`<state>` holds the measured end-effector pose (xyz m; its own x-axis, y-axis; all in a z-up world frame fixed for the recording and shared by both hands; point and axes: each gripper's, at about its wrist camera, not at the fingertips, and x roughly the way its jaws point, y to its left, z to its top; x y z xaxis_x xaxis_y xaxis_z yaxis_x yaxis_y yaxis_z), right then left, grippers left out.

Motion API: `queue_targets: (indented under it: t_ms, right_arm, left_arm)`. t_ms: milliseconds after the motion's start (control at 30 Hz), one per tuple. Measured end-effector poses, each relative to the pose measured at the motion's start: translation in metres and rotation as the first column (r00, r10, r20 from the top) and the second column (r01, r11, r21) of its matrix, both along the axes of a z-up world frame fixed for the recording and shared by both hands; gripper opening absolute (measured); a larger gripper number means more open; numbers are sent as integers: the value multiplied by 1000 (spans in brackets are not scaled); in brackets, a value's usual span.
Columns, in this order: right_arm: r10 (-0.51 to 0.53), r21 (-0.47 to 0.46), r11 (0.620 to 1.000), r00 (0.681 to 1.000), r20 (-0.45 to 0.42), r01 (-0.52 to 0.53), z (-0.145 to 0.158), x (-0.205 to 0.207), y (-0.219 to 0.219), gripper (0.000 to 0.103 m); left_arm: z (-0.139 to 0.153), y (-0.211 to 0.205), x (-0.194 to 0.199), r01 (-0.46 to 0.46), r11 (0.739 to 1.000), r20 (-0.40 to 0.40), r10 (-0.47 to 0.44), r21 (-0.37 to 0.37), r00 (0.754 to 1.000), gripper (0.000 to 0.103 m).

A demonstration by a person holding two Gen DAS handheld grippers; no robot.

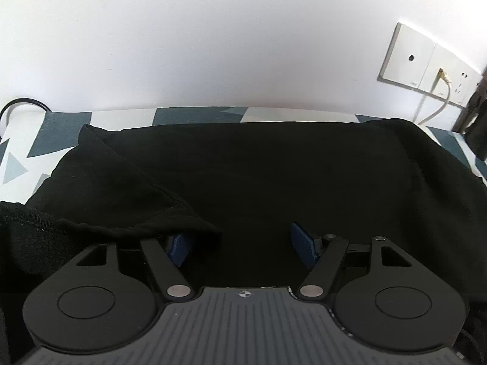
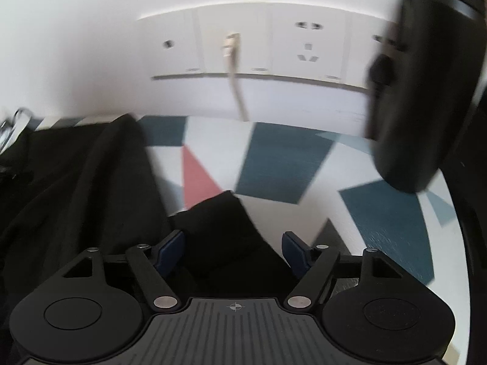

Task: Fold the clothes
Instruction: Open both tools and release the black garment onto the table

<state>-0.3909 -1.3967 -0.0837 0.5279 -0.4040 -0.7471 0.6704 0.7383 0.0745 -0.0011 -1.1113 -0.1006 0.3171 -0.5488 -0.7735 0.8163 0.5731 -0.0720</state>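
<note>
While the left gripper (image 1: 243, 245) hovers low with its blue pads spread wide, the black garment (image 1: 274, 176) lies right beneath and ahead of it, stretched across the patterned cloth (image 1: 18, 158) almost to the white wall (image 1: 213, 36); a folded flap of the garment drapes over the left pad (image 1: 179, 245), nothing being pinched. On the right, the right gripper (image 2: 232, 251) is likewise spread, with a pointed corner of the same fabric lying between its fingers, though whether either pad touches it I cannot tell. Only the right wrist view shows the cloth's red and teal shapes bare beyond the garment's edge, and a blurred dark cylindrical object (image 2: 426, 85) standing close at the right. Both views catch the wall sockets (image 1: 426, 60) with a pale cable (image 1: 438, 103) plugged in.
</note>
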Motion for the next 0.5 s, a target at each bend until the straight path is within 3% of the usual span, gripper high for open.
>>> queue_targets:
  t_ms: [100, 233, 300, 433, 500]
  right_arm:
    - [60, 14, 998, 998, -21, -60, -1, 7, -3, 70]
    - [117, 47, 992, 989, -89, -114, -11, 25, -7, 84]
    - [120, 39, 992, 988, -100, -117, -13, 29, -6, 86]
    - [96, 20, 995, 991, -92, -95, -8, 25, -3, 64]
    - [49, 2, 999, 994, -96, -49, -7, 20, -4, 62]
  left_arm:
    - [-5, -8, -5, 0, 1000, 27, 0, 18, 1000, 72]
    - [-6, -12, -7, 1, 1000, 29, -1, 24, 1000, 77]
    - [-7, -13, -9, 7, 1000, 34, -8, 24, 999, 80]
    - [-8, -15, -9, 27, 999, 39, -28, 28, 999, 84]
    - [-8, -15, -9, 43, 999, 38, -45, 33, 998, 84]
